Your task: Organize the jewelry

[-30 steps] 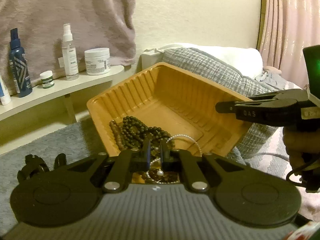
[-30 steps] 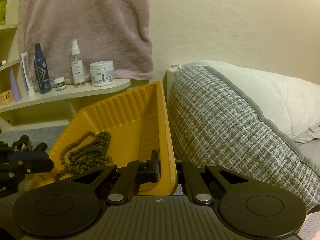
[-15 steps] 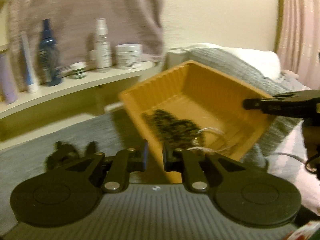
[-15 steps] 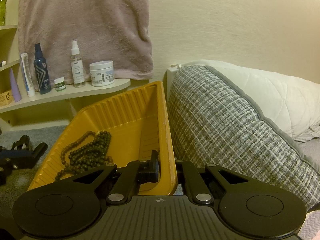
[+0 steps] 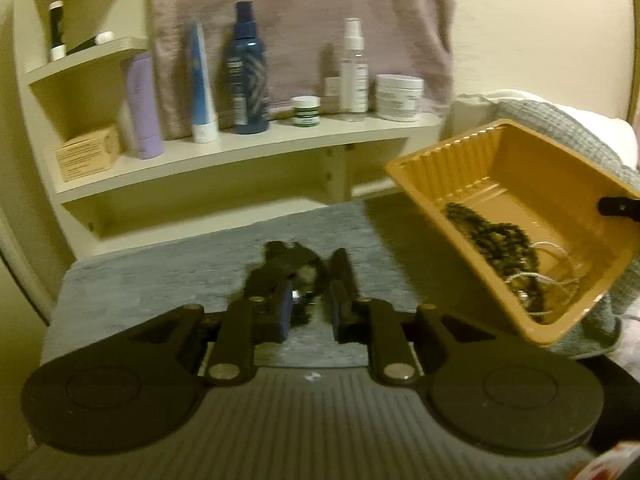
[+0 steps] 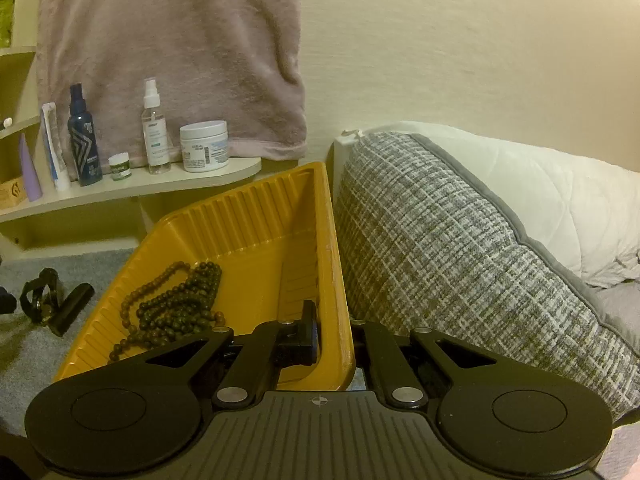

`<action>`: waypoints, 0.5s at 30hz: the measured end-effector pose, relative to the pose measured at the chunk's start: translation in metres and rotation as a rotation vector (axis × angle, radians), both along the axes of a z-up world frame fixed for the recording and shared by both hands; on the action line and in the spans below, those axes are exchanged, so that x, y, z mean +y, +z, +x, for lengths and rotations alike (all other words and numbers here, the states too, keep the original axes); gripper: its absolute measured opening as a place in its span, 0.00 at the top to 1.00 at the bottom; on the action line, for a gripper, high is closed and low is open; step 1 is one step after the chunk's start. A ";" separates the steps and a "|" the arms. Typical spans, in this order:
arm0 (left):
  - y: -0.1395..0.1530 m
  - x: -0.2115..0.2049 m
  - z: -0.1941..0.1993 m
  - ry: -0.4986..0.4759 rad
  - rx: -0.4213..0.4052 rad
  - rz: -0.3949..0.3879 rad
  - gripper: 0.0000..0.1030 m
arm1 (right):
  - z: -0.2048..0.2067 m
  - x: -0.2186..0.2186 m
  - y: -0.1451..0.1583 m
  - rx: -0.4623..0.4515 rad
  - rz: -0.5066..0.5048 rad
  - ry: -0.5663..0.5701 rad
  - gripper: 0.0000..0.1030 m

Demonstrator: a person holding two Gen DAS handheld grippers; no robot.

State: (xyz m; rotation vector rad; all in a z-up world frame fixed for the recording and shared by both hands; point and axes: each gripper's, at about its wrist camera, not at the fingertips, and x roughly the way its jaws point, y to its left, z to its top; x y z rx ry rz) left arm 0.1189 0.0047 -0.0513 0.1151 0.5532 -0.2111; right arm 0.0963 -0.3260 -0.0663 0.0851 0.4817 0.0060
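Beads in, black piece to go.
Right gripper (image 6: 334,344) clamps the tray (image 6: 256,216) rim, beads (image 6: 176,304) inside; left gripper (image 5: 308,312), empty, jaws opening, nears the black piece (image 5: 288,268).

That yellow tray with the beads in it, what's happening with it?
A person is tidying jewelry with a gripper in each hand. The right gripper is clamped on the rim of the yellow tray and holds it tilted. Dark beads and a thin pale chain lie inside. The left gripper is opening, with nothing between its fingers, and points at a black strap on the grey mat.
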 end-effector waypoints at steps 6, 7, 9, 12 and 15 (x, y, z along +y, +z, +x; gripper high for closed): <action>-0.005 0.010 0.009 0.016 -0.003 0.054 0.74 | 0.001 0.000 0.000 0.001 -0.001 0.001 0.96; -0.006 0.012 0.012 0.016 -0.001 0.068 0.73 | 0.001 0.000 0.000 0.000 -0.002 0.001 0.96; -0.008 0.014 0.017 0.008 -0.001 0.109 0.73 | 0.001 0.000 0.001 0.000 -0.003 0.001 0.96; -0.013 0.017 0.025 -0.026 0.017 0.166 0.73 | 0.001 0.000 0.001 0.001 -0.003 0.001 0.96; -0.018 0.019 0.033 -0.065 0.038 0.200 0.73 | 0.002 0.000 0.000 0.004 -0.004 0.000 0.96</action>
